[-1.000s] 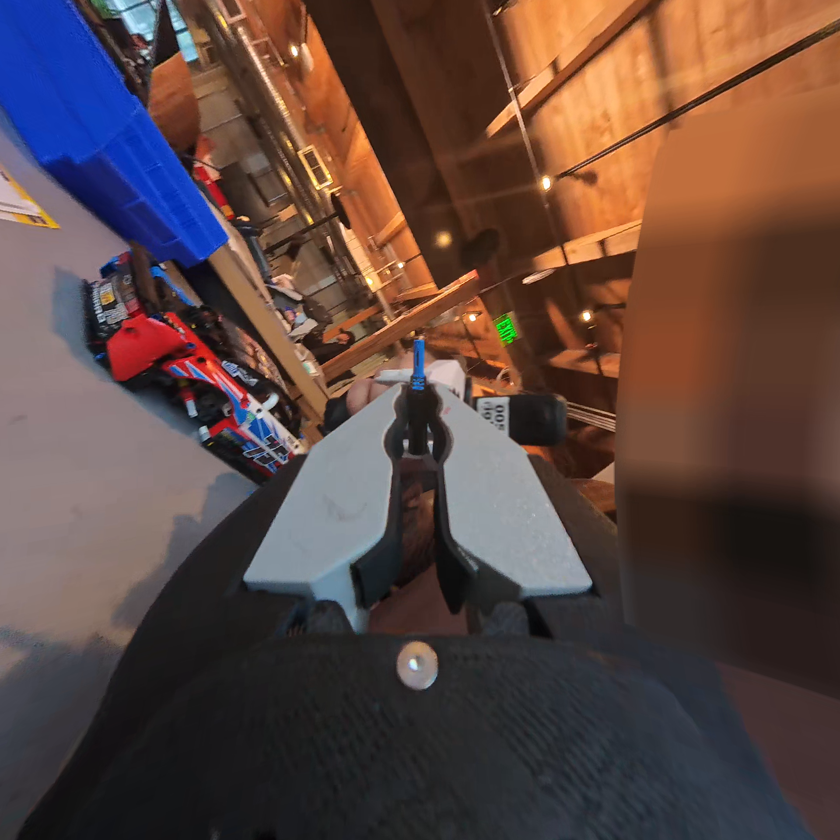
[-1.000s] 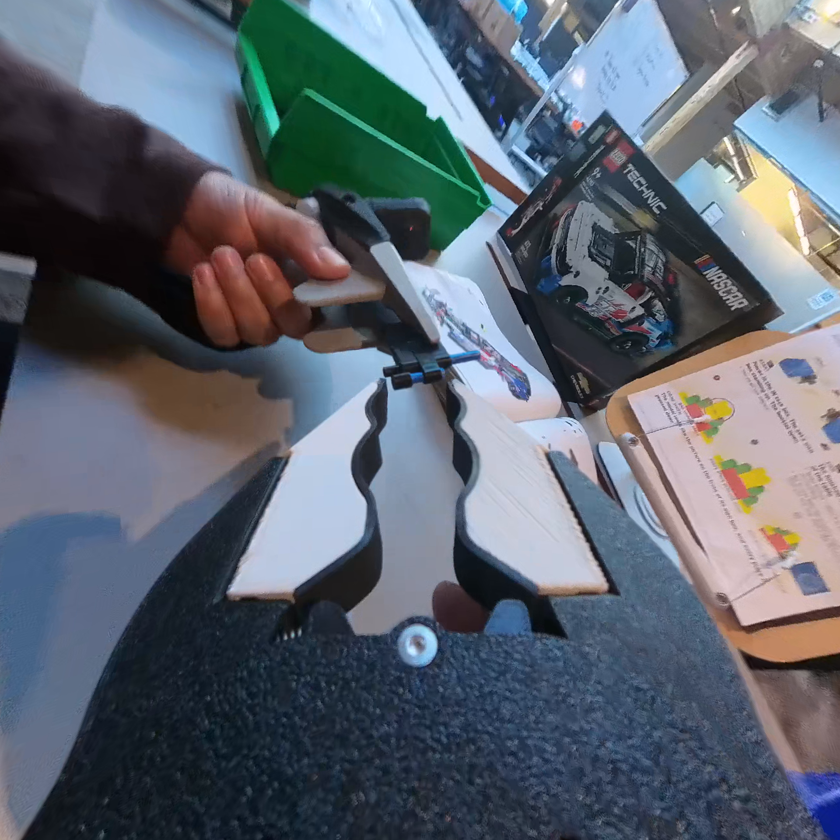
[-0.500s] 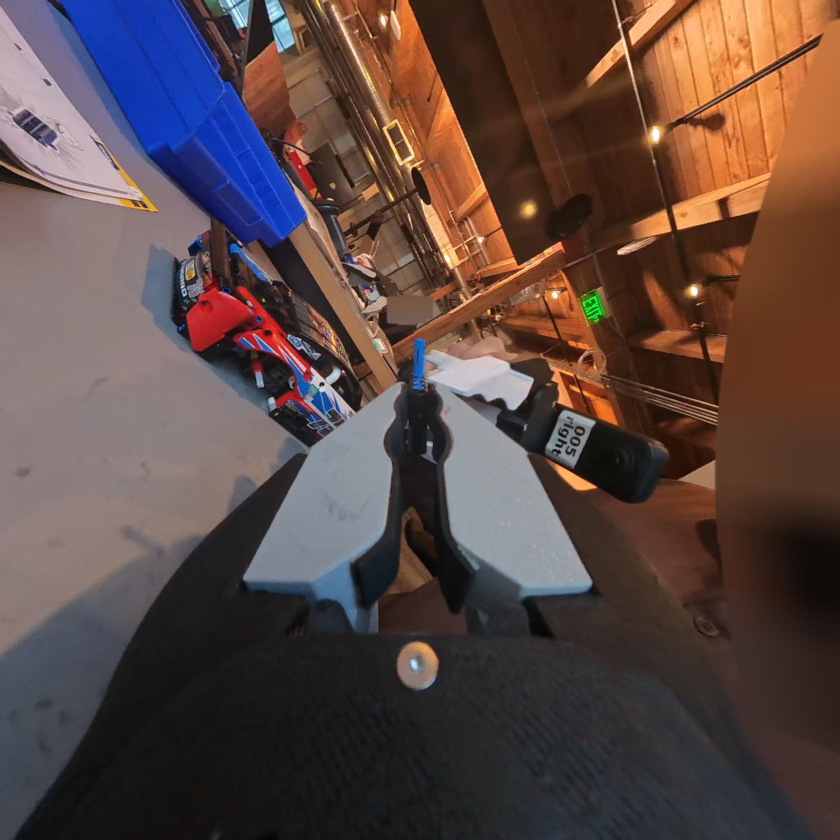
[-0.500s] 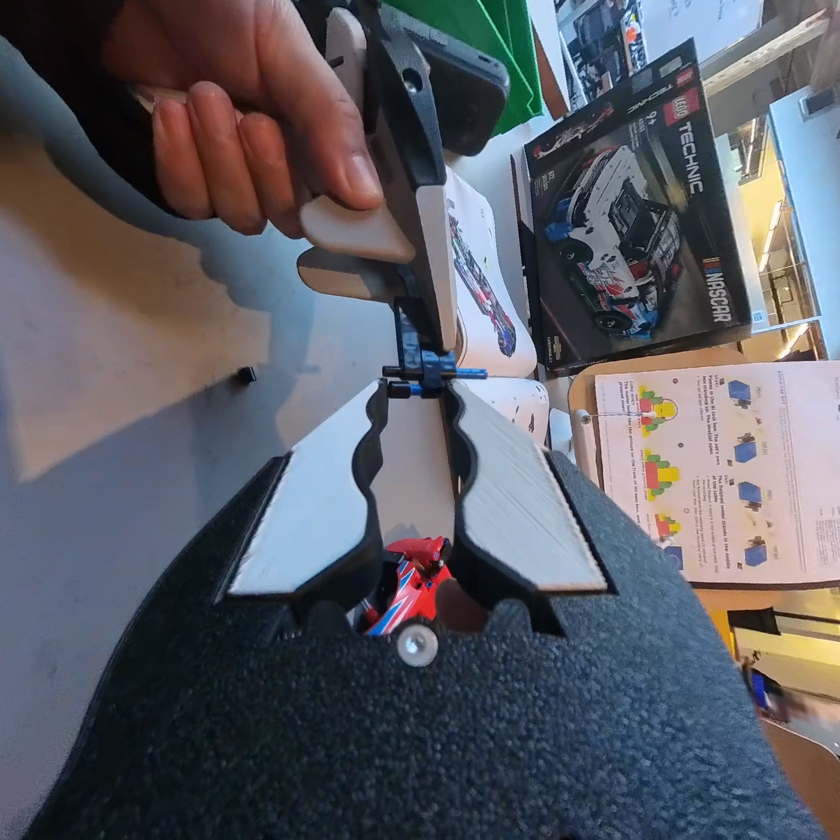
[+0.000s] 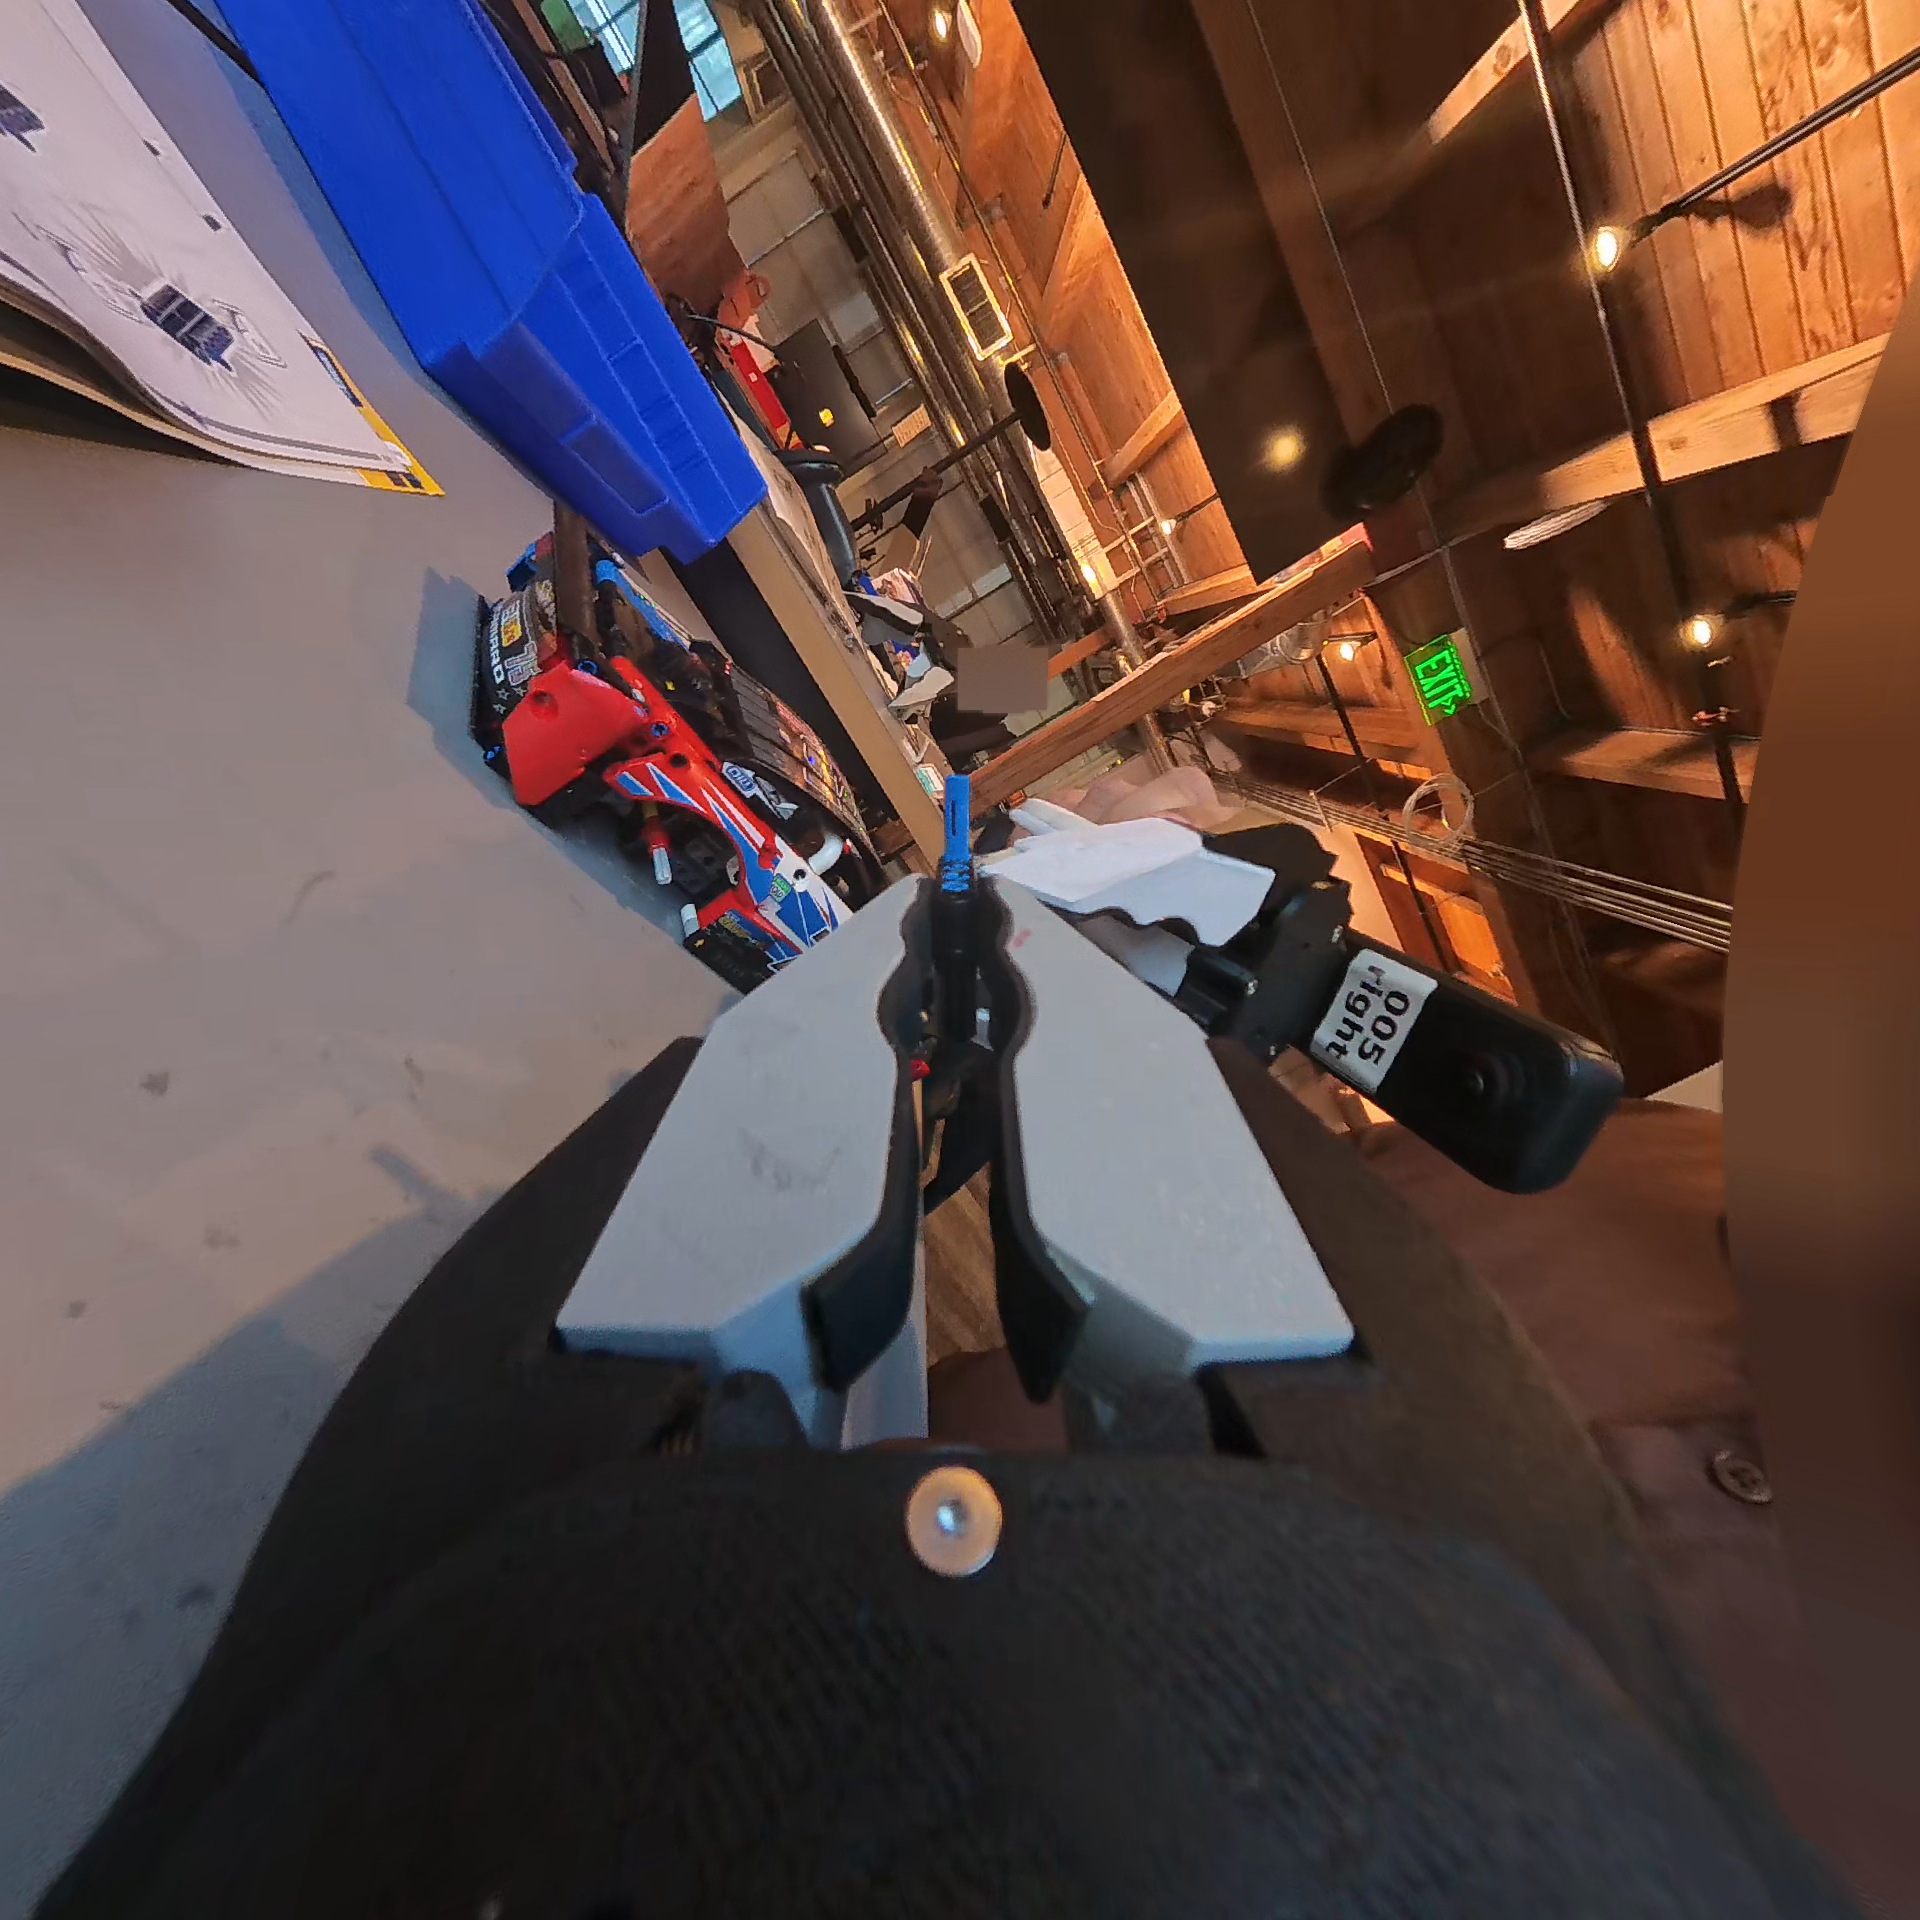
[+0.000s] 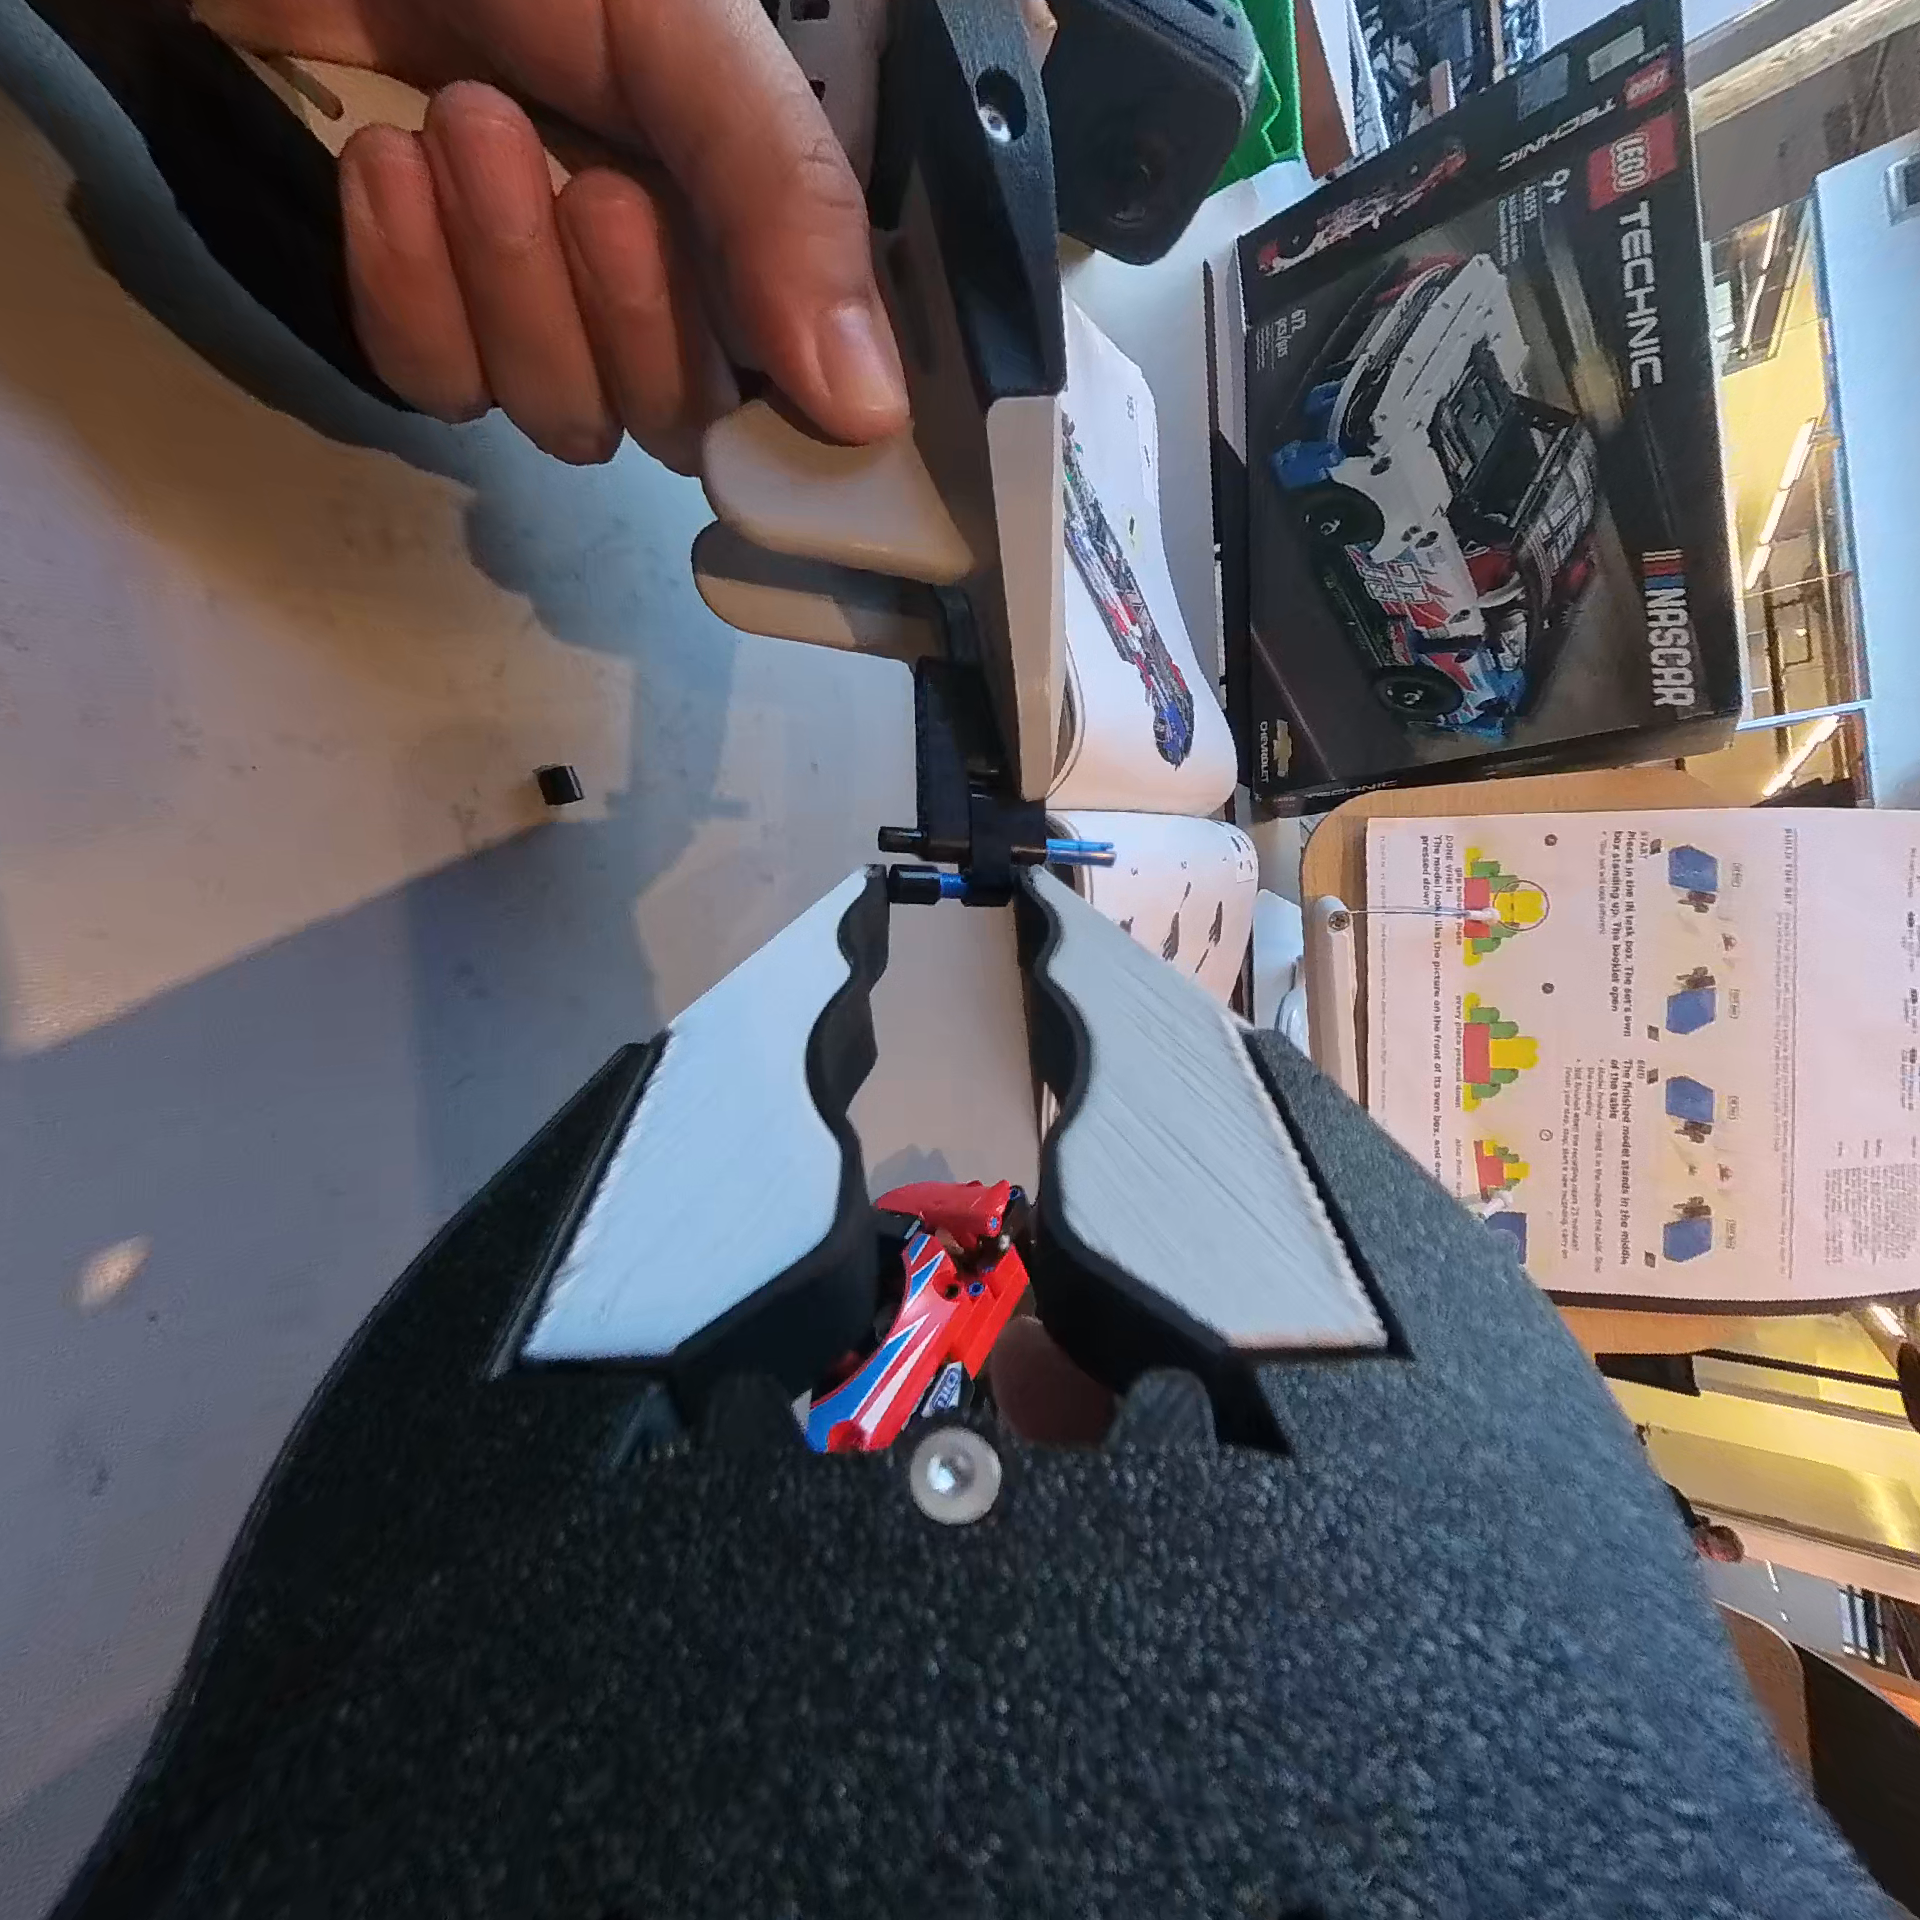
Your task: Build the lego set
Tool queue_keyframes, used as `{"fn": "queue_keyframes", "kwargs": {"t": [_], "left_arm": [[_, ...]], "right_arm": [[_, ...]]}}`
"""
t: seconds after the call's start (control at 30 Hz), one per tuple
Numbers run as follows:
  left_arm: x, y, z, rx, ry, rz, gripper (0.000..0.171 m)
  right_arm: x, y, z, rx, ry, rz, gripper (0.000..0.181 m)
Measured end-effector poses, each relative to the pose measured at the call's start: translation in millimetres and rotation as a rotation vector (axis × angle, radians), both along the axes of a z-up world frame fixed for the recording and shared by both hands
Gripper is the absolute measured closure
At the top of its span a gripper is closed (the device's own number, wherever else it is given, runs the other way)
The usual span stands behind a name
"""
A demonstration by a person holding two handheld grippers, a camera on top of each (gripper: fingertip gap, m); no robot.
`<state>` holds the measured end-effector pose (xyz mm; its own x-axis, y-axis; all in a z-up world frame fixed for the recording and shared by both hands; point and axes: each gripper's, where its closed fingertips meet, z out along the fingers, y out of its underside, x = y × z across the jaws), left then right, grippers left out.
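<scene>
My left gripper (image 5: pixel 956 916) is shut on a small black Lego connector (image 5: pixel 954 966) with a blue pin (image 5: pixel 957 821) sticking out past the tips. In the right wrist view a hand holds that gripper (image 6: pixel 987 800) pointing down, with the connector (image 6: pixel 992 847) at its tip, a blue pin (image 6: pixel 1081 852) out to the right and black pins to the left. My right gripper (image 6: pixel 951 885) stands open just below, its tips on either side of a black and blue pin (image 6: pixel 930 889). The red, blue and white part-built car (image 5: pixel 644 790) lies on the grey table (image 5: pixel 208 935).
A blue bin (image 5: pixel 499 260) and an open booklet (image 5: pixel 156 312) lie beyond the car. The right wrist view shows a small black piece (image 6: pixel 558 784) on the table, the Lego box (image 6: pixel 1475 416), a sheet on a wooden board (image 6: pixel 1662 1039) and a green bin (image 6: pixel 1262 114).
The two grippers have come together: the left gripper's connector, once beyond my right fingertips, now sits right at them. The left gripper has turned to point down. It stays shut on the piece.
</scene>
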<state>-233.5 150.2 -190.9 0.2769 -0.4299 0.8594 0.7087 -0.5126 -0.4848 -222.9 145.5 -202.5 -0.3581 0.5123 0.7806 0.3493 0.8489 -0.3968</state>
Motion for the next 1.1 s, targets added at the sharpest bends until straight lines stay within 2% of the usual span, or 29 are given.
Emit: {"fn": "queue_keyframes", "kwargs": {"t": [0.27,0.47,0.7,0.87,0.97,1.1], "left_arm": [[0.1,-0.6,-4.0,0.001,0.015,0.009,0.167],[0.7,-1.1,-6.1,0.024,0.122,0.053,0.166],[0.6,0.7,1.6,0.060,0.201,0.140,0.166],[-5.2,2.7,9.0,0.074,0.144,0.193,0.167],[-3.7,2.3,8.0,0.069,0.126,0.174,0.166],[-3.6,3.1,4.0,0.055,0.114,0.154,0.167]], "right_arm": [[0.3,-1.0,-4.7,-0.046,-0.031,-0.006,0.157],[-1.2,0.1,-8.8,-0.053,-0.035,-0.027,0.157],[-6.8,7.2,-6.5,0.097,0.043,-0.105,0.158],[-9.8,9.6,2.0,0.139,0.149,-0.135,0.159],[-7.4,8.7,1.3,0.108,0.149,-0.123,0.161],[-6.0,8.5,-2.9,0.153,0.129,-0.114,0.163]]}}
